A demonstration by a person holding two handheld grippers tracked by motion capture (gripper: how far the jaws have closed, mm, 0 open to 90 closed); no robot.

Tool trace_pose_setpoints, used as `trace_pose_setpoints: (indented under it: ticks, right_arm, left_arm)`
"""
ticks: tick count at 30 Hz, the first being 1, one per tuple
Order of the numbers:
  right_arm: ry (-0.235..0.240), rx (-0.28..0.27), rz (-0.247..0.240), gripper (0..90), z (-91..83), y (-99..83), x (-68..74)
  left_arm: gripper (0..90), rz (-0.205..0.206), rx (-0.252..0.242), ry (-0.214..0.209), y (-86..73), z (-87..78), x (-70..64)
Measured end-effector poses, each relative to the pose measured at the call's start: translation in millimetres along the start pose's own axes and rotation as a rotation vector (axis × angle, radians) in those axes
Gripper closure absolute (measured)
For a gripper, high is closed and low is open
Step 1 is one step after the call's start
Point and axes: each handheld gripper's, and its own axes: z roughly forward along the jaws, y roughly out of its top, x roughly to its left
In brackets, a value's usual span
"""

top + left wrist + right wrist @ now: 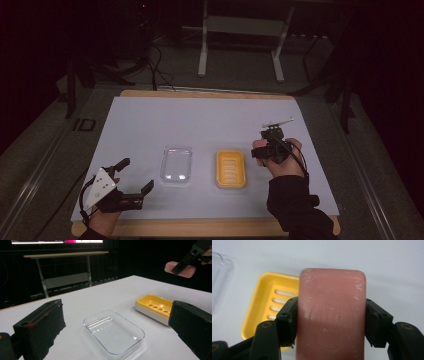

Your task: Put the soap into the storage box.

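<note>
A pink soap bar (331, 315) is clamped between the jaws of my right gripper (331, 322), held in the air above and to the right of a yellow slotted soap dish (262, 300). In the high view the right gripper (272, 142) hovers just right of that dish (231, 169). A clear plastic tray (176, 164) lies left of the dish. My left gripper (137, 174) rests near the table's front left, open with nothing between its jaws, facing the clear tray (113, 331). The left gripper view also catches the soap bar (190, 272) at upper right.
A white sheet (210, 120) covers the wooden table. Behind the table stand a metal table frame (240, 45) and floor cables (157, 70). The room around is dark.
</note>
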Motion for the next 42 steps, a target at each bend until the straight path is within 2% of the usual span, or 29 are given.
trace_pose_setpoints:
  ticks: [2,5,6,12,17,20,27,29,32,34,42]
  right_arm:
    - [0.009,-0.020,0.019,37.3,0.2,1.4,8.9]
    - [0.012,-0.027,0.018,37.3,1.4,1.2,16.3]
    - [0.026,-0.045,0.031,37.3,4.6,-0.3,26.8]
    - [0.066,-0.071,0.076,37.3,15.8,-8.9,44.5]
    - [0.081,-0.068,0.087,37.3,28.0,-16.0,56.6]
    - [0.073,-0.034,0.080,37.2,44.3,-20.4,66.5]
    - [0.067,-0.013,0.098,37.2,61.9,-26.7,70.8]
    - [0.067,-0.013,0.098,37.2,61.9,-26.7,70.8]
    - [0.077,0.009,0.106,37.2,74.8,-31.7,75.5]
    - [0.065,0.015,0.104,37.2,79.4,-33.3,77.8]
    - [0.068,0.038,0.108,37.0,90.1,-37.2,79.5]
  left_arm:
    - [0.7,-0.001,-0.001,0.000,0.1,0.3,0.0]
    - [0.7,-0.002,0.001,-0.007,0.2,1.3,-0.2]
    - [0.7,-0.001,0.001,-0.012,0.4,3.2,-1.4]
    - [0.7,0.003,-0.004,-0.021,1.5,4.2,-2.0]
    - [0.7,-0.002,-0.008,-0.028,1.8,5.4,-1.2]
    - [0.7,0.001,-0.008,-0.032,2.2,5.2,-2.0]
    - [0.7,-0.001,-0.007,-0.030,2.1,4.6,-2.0]
    - [0.7,-0.002,-0.007,-0.031,2.1,4.6,-2.0]
    - [0.7,0.002,-0.007,-0.032,2.1,4.9,-2.6]
    - [0.7,0.004,-0.006,-0.030,2.0,5.1,-2.5]
    - [0.7,0.003,-0.002,-0.032,1.9,5.2,-2.3]
